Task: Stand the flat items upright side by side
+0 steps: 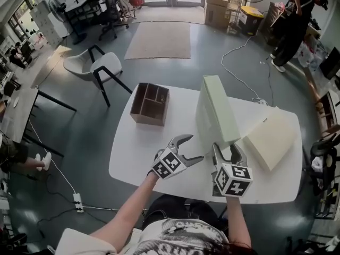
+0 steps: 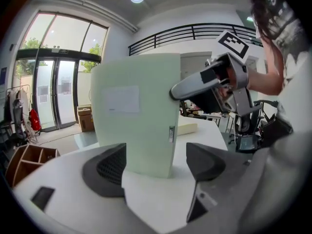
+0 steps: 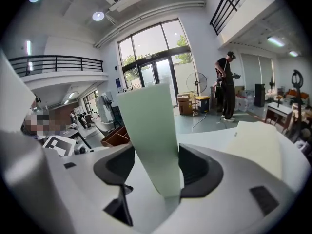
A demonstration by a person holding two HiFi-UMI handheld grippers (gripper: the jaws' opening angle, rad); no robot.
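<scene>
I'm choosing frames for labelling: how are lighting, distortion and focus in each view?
Head view: even soft light, sharp, the white table bulging from barrel distortion. Left gripper view: fisheye with black corners, bright glass doors, green box crisp. Right gripper view: same fisheye, ceiling lamps glaring, green box sharp.

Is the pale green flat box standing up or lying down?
Standing up: the pale green flat box rests on its narrow edge on the white table, its near end between the right gripper's jaws.
</scene>
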